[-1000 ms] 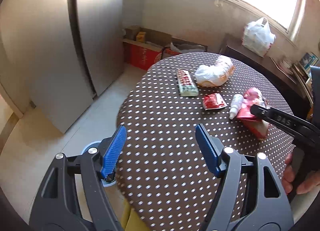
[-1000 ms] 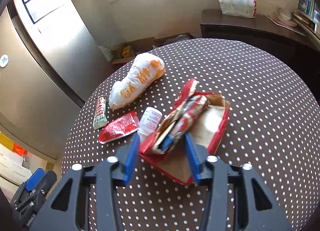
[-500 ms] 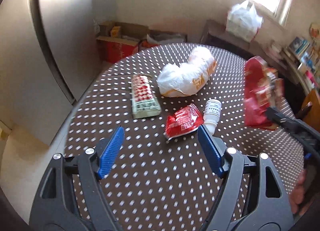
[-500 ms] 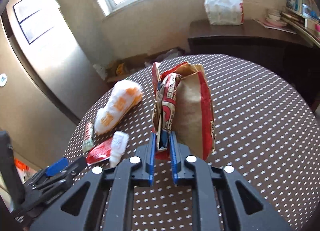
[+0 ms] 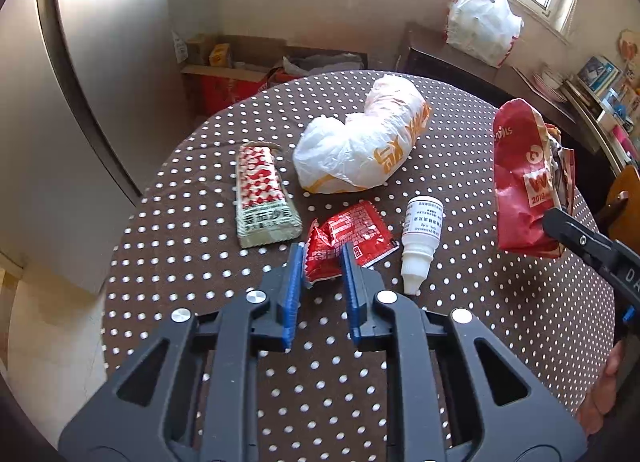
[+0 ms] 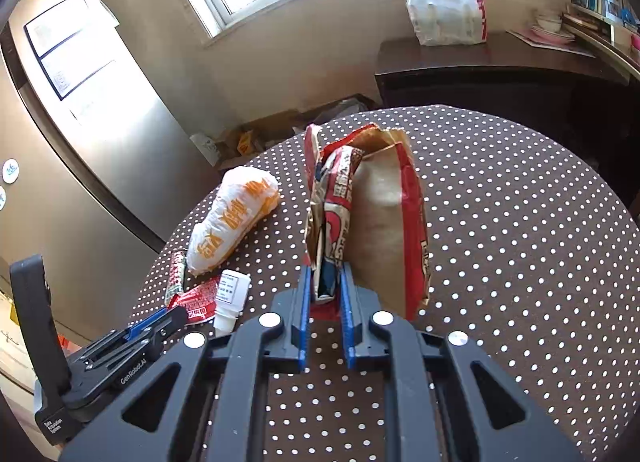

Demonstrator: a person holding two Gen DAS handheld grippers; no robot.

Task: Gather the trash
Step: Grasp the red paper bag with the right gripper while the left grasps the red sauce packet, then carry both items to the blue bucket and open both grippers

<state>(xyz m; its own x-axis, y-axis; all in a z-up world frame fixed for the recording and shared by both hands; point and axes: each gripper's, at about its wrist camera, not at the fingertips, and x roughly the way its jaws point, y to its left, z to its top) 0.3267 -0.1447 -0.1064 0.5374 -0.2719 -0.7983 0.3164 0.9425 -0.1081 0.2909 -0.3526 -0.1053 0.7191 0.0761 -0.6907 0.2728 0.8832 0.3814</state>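
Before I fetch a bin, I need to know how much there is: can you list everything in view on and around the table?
Table: one, round, brown cloth with white dots.
Small sachet: one, red, near edge, between the left pads.
Long packet: one, red and white, flat, left of the sachet.
Crumpled plastic bag: one, white with orange print, mid-table.
Small bottle: one, white, lying right of the sachet.
Paper bag: one, red and brown, wrappers inside, lifted upright.
Tied bag: one, white, on the dark sideboard.
Cardboard boxes: several, floor by the wall.
Left hand-held gripper: closing on the sachet.
Right hand-held gripper: clamped on the paper bag.
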